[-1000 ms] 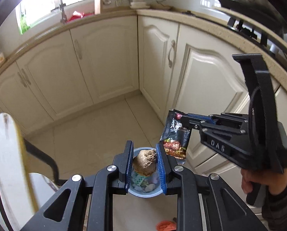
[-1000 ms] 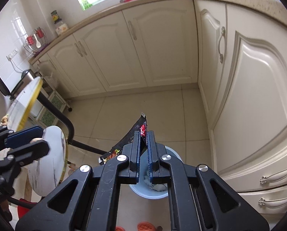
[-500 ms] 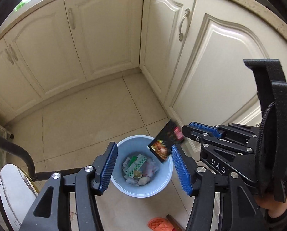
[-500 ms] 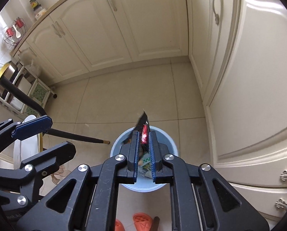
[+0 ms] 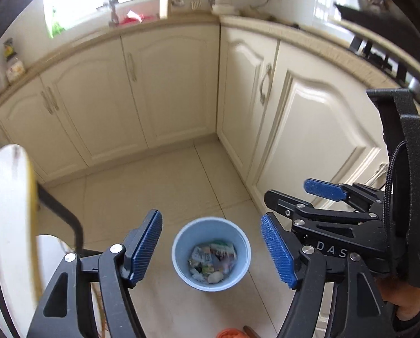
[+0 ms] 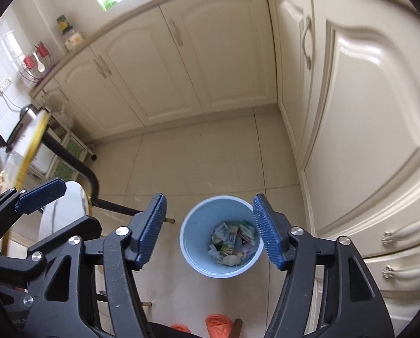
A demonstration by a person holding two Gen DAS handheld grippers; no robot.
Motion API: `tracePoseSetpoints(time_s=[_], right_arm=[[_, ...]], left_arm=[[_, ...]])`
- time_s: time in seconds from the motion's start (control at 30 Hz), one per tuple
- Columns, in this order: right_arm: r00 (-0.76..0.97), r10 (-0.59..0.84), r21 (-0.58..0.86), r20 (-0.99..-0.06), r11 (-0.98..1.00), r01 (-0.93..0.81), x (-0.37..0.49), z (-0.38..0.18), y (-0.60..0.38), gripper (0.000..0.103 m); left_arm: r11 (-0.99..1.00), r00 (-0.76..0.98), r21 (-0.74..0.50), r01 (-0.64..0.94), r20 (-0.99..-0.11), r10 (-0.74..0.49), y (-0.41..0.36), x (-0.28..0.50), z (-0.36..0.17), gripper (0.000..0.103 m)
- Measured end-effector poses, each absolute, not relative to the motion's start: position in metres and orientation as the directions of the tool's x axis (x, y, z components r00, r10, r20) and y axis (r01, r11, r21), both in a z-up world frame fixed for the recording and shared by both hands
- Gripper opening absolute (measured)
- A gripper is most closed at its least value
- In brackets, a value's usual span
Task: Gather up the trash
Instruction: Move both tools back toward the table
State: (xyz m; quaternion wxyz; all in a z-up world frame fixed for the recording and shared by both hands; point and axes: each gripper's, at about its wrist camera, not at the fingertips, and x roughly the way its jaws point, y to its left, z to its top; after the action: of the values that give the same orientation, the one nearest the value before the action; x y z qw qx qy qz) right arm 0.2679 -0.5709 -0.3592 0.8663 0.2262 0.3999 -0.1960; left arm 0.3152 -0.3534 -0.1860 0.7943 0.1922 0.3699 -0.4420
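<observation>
— Two empty grippers now. We see the left gripper with its blue pads spread wide and nothing between them, and the right gripper just the same; both sets of jaws have just been opening.

— And the loads? A second ago we had a brown lump pinched in the left and a dark snack wrapper in the right.

— Both gone from the pads. The blue bin stands on the tiled floor directly below us, near the corner of the cream cabinets, and it holds a heap of crumpled wrappers and scraps. We judge that both pieces dropped in there, though we cannot pick out the dark wrapper or the lump for certain in that jumble.

— Anything landed outside?

— No stray piece shows on the tiles around the rim. The orange slippers at the lower edge belong to the person, not to the trash.

— So where does that leave the job?

— This drop looks finished. We would next turn back toward the round white table at the left and look for more to collect; from here its top is edge-on, so we cannot tell what remains on it.
</observation>
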Motion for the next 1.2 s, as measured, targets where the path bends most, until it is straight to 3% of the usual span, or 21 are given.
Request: tracePoseSetpoints(time_s=[0.1,0.2,0.3,0.6,0.9,1.2], right_arm=[[0.662,-0.183,0.233,-0.727,0.841,0.488,0.251,-0.320,-0.548,0.091],[0.722,-0.189,0.229,-0.666,0.869,0.439,0.235,-0.279,-0.521,0.094],[0.777,-0.182,0.209,-0.603,0.904,0.374,0.228,-0.241,-0.481,0.103],[0.862,-0.080,0.143,-0.501,0.974,0.174,0.249,-0.170,-0.355,0.103],[0.849,0.024,0.092,-0.529,0.995,0.029,0.291,-0.172,-0.253,0.103],[0.792,0.042,0.068,-0.609,0.998,0.000,0.344,-0.214,-0.219,0.103]], left_arm=[[0.594,0.441,0.006,0.805,-0.675,-0.591,-0.311,0.288,-0.147,0.076],[0.654,0.544,0.032,0.756,-0.587,-0.600,-0.264,0.268,-0.112,0.095],[0.711,0.619,0.032,0.702,-0.520,-0.588,-0.214,0.251,-0.087,0.098],[0.835,0.752,-0.001,0.550,-0.434,-0.496,-0.064,0.210,-0.064,0.102],[0.912,0.815,-0.022,0.409,-0.440,-0.376,0.023,0.176,-0.088,0.102],[0.912,0.743,-0.120,0.392,-0.543,-0.391,0.059,0.246,-0.114,0.102]])
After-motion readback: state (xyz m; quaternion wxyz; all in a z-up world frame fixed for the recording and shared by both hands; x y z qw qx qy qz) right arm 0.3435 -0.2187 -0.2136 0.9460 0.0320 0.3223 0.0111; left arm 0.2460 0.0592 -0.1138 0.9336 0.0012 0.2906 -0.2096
